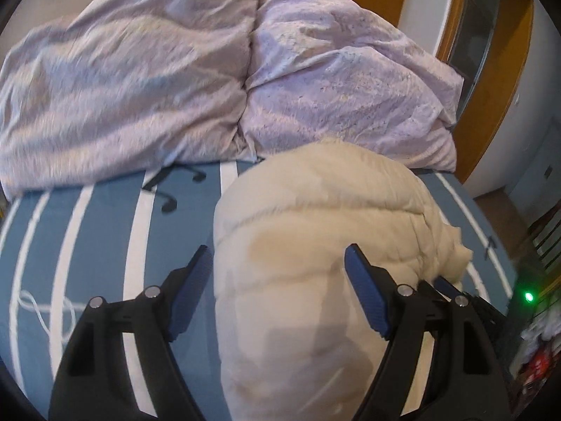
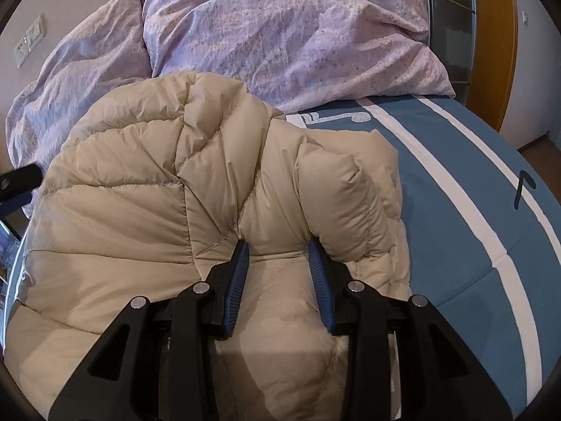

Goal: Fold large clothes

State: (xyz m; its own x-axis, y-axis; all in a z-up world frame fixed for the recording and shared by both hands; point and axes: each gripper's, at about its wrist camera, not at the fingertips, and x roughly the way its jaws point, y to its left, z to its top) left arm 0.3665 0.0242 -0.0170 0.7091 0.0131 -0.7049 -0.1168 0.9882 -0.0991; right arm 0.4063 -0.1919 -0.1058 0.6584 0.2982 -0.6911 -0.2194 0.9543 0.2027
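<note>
light: soft, even daylight | shadows: faint | left view: motion-blurred | right view: sharp | edges: fisheye-bent, dark corners

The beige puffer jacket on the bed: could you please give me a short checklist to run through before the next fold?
1. Right gripper pinching a ridge of the puffer jacket: ok.
2. Left gripper gripping jacket: not ok, open, fabric merely between its fingers.
3. Jacket supported by striped bedspread: ok.
4. Jacket clear of lilac pillows: cannot tell, its far edge meets them.
5. Sleeves tucked in: cannot tell.
</note>
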